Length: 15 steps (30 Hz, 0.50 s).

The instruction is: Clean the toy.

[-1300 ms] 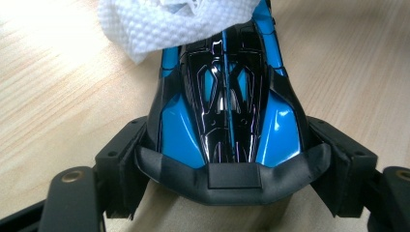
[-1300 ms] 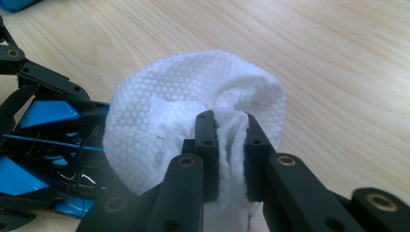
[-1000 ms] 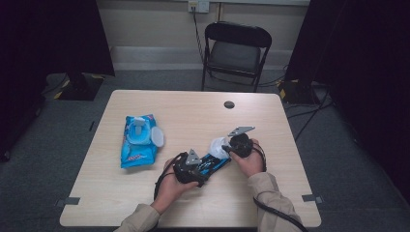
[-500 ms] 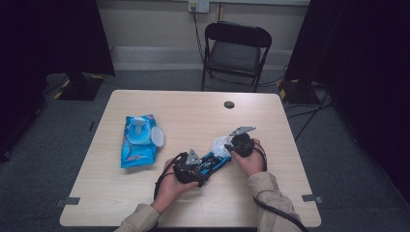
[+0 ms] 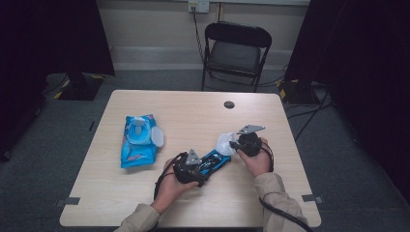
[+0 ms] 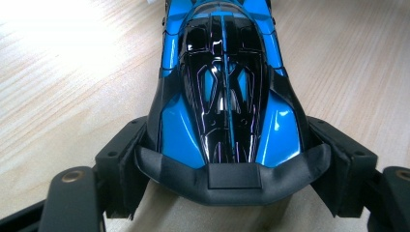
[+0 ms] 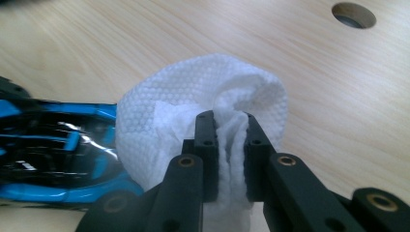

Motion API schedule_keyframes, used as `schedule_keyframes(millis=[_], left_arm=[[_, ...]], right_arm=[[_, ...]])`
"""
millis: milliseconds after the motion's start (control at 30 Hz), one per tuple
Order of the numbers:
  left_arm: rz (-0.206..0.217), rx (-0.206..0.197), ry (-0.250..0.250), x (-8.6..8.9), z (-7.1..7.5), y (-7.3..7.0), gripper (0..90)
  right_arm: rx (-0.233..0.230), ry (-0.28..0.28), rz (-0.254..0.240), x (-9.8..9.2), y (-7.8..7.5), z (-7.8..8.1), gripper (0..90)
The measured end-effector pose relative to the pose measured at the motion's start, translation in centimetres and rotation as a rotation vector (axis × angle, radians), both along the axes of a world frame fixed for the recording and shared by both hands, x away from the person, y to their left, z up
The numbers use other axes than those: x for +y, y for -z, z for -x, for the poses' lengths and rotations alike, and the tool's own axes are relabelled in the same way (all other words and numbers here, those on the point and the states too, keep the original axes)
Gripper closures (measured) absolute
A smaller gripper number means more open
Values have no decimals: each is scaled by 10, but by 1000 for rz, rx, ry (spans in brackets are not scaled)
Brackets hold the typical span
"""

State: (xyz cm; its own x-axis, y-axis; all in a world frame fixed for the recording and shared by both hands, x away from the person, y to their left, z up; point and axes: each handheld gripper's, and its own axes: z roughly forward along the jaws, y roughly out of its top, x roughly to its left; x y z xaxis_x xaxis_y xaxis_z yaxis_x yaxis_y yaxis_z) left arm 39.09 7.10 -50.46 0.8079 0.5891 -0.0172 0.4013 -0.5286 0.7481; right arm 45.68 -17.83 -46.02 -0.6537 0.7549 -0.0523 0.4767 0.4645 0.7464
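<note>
A white wipe [image 7: 193, 116] meets a blue and black toy car [image 6: 225, 92] on the wooden table [image 5: 193, 116].

The left gripper [image 5: 191, 169] clamps one end of the car; the right gripper [image 5: 241, 143] pinches the bunched wipe against the other, hiding that tip. The car lies flat near the person's edge, its long axis slanting from the left gripper toward the right. An open wipes pack [image 5: 138, 140] lies well apart.

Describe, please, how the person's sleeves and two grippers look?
Both sleeves are beige. The left gripper and right gripper are black, each topped by a grey three-cornered plate and trailing a black cable. Their jaws carry brass-coloured rivets.
</note>
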Motion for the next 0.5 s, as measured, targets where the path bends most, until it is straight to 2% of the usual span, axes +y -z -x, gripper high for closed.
schedule_keyframes(millis=[133, 300, 500], left_arm=[[-1, 1, 0, 0, 0, 0, 241], [0, -1, 0, 0, 0, 0, 241], [0, -1, 1, 0, 0, 0, 241]], right_arm=[[-14, -41, -26, 4, -7, 9, 808], [-28, -122, -48, 17, -15, 25, 808], [-3, -221, -103, 37, -19, 40, 807]])
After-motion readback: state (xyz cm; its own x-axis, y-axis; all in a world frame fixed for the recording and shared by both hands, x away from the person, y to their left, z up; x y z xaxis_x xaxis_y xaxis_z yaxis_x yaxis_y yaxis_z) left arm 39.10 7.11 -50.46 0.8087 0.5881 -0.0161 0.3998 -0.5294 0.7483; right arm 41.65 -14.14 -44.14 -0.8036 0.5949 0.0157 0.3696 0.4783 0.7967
